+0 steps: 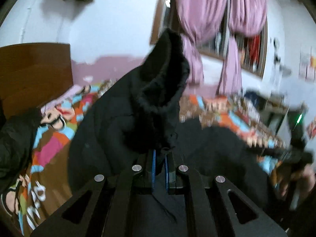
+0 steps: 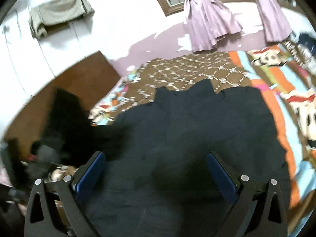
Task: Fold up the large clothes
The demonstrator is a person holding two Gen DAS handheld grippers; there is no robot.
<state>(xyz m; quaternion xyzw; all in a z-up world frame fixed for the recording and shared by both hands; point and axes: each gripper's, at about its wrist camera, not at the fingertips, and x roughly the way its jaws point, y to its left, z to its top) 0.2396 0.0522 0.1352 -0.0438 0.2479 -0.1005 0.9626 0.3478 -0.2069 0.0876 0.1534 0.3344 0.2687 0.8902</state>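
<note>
- Left gripper (image 1: 160, 169): the jaws are closed on a bunched fold of the black coat (image 1: 126, 118). The blue pads stand nearly together with dark cloth and a loose thread pinched between them.
- Right gripper (image 2: 156, 169): the jaws stand wide open and hold nothing. Both blue pads hover above the dark cloth, apart from it as far as the view shows.
- Black coat, lifted part: in the left wrist view the cloth rises from the jaws to a furry trimmed edge (image 1: 167, 67), probably a hood or collar, which hangs above the bed.
- Black coat, resting part: in the right wrist view most of the garment (image 2: 197, 128) lies spread flat on the bedspread (image 2: 276, 98), near the middle of the bed.
- Handling judgement: the coat looks padded and bulky, so expect real weight and a soft, limp drape. It will sag from a single grip point. The outer cloth looks smooth and may slip; the fur trim compresses and gives a poor hold.
- Where to take hold: grip a seam, hem or shoulder edge, through a doubled fold of cloth. Use the free right gripper on the opposite edge so the load is shared.
- Far background: a brown headboard (image 2: 65, 83), a white wall and pink curtains (image 2: 209, 25) at a window.
</note>
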